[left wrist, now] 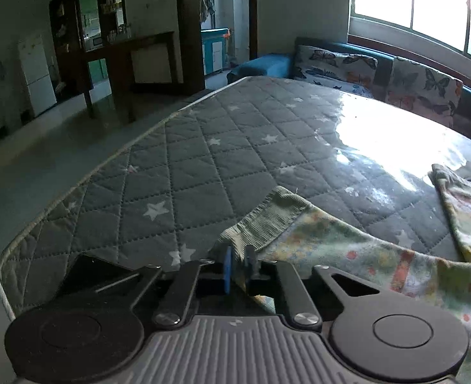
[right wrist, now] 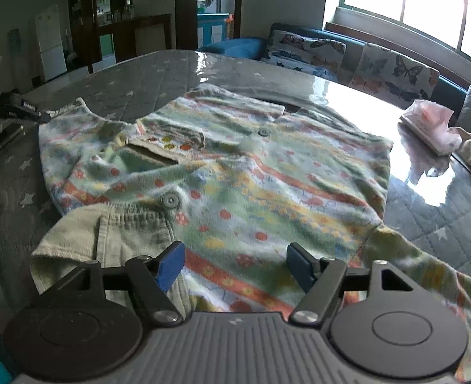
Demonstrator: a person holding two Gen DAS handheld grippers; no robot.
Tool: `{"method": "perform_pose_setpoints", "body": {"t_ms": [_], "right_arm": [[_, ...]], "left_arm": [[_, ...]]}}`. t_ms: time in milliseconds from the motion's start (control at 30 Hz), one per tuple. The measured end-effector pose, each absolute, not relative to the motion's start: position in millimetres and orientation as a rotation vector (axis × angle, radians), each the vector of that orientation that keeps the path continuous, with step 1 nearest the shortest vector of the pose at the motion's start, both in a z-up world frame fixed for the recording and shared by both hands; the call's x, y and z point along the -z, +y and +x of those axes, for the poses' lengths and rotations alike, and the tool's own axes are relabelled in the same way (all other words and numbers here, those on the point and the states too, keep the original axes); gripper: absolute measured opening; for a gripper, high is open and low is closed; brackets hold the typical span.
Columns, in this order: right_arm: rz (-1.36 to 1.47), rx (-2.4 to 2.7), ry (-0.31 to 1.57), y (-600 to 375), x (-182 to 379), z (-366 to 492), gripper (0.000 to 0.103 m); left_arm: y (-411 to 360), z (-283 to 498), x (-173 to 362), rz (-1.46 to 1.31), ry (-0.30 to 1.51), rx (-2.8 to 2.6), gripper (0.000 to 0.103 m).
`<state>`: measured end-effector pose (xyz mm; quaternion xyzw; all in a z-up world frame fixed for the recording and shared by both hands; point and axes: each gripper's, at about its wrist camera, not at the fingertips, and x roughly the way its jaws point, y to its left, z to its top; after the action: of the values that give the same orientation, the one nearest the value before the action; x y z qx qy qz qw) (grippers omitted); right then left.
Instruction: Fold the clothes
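Now pinching the sleeve cuff [left wrist: 264,220] in the left gripper [left wrist: 238,264] near the table [left wrist: 158,172] corner, right gripper [right wrist: 235,264] wide open, empty, over the cardigan [right wrist: 235,176] hem.

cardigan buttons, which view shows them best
The right wrist view: the cardigan lies spread out, with both buttons facing the camera. The left wrist view shows only a sleeve and cuff in the left gripper, no buttons.
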<state>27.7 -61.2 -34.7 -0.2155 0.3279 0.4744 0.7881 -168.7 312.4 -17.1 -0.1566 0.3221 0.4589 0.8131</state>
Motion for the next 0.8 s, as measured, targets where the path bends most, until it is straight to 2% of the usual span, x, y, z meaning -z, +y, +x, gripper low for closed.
{"method": "perform_pose_setpoints", "body": {"t_ms": [267,367,433,467,567,633,800], "right_arm": [[-0.452,-1.031,0.695,-61,26,27,0.072],[-0.444,-1.064,0.67,-49,20,23,0.072],[-0.449,-1.089,0.653,-40,18,21,0.072],[-0.451,-1.102,0.643,-34,17,20,0.072],[-0.443,-1.138,0.624,-18,15,16,0.072],[-0.438,-1.154,0.62,-8,17,14,0.071],[-0.478,-1.181,0.632,6,27,7,0.069]], "left_arm": [[319,-179,16,-0.355,0.689,-1.01,0.003],[320,-178,13,-0.375,0.678,-1.014,0.011],[320,-176,12,-0.371,0.681,-1.022,0.026],[320,-174,13,-0.365,0.687,-1.021,0.026],[321,-168,18,-0.343,0.709,-1.01,0.022],[321,-166,19,-0.321,0.714,-1.011,0.011],[322,-164,20,-0.286,0.722,-1.018,0.007]]}}
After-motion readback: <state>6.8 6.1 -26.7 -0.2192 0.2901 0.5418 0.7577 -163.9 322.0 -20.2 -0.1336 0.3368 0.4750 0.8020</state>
